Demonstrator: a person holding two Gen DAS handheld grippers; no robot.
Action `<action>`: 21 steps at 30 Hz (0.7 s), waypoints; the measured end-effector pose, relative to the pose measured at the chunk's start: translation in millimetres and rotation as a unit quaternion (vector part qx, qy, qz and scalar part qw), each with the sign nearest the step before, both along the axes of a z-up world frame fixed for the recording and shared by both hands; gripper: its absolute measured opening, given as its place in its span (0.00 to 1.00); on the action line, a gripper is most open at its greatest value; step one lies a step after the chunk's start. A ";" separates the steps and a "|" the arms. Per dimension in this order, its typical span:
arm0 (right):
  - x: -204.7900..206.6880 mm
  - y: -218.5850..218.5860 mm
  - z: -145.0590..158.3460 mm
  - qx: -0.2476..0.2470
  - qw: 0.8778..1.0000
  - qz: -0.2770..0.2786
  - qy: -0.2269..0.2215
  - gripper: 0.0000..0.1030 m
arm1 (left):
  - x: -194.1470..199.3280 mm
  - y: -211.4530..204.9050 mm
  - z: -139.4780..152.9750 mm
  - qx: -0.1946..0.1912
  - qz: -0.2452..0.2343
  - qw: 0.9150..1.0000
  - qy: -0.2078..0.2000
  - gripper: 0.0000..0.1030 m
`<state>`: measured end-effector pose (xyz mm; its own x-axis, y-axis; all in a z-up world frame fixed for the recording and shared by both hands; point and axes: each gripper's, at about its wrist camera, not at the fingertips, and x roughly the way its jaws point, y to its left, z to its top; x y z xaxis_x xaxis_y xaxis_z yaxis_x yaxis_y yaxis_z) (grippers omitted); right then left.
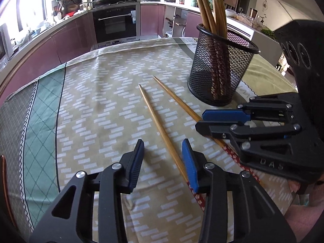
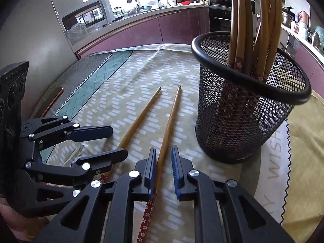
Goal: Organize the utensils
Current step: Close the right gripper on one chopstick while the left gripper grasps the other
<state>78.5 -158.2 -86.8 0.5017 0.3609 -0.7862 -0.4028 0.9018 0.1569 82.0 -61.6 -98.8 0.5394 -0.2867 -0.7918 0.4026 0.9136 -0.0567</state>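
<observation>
Two wooden chopsticks with red flowered handles lie on the tablecloth. In the left wrist view my left gripper (image 1: 163, 149) is open around the left chopstick (image 1: 156, 119). The right chopstick (image 1: 174, 97) runs under my right gripper (image 1: 199, 119). In the right wrist view my right gripper (image 2: 163, 158) is open with the right chopstick (image 2: 168, 125) between its fingers, close to the left pad. The left gripper (image 2: 119, 141) straddles the other chopstick (image 2: 139, 117). A black mesh holder (image 1: 220, 68) (image 2: 243, 111) with several chopsticks stands just beyond.
The patterned tablecloth (image 1: 97, 101) covers a round table with a wooden rim (image 1: 4, 174). Kitchen cabinets, an oven (image 1: 116, 23) and cluttered counters lie beyond the table. A microwave (image 2: 85, 16) sits on the counter.
</observation>
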 end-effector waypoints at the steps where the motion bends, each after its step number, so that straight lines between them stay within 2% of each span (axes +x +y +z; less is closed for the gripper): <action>1: 0.4 0.8 -0.3 -0.001 1.000 -0.001 -0.002 0.14 | 1.9 0.1 0.0 0.001 0.002 1.000 0.000 0.33; 6: 3.0 0.0 -1.0 0.008 1.000 -0.009 -0.003 0.10 | 11.9 0.4 -1.1 -0.007 0.013 1.000 0.004 0.14; 9: 2.3 -6.0 -1.1 0.024 1.000 -0.016 -0.001 0.06 | 12.4 0.9 -1.5 -0.015 0.020 1.000 0.006 0.09; 21: -17.9 -23.1 19.0 0.085 0.996 -0.009 -0.021 0.06 | 1.5 10.4 11.6 -0.038 0.027 0.999 -0.010 0.07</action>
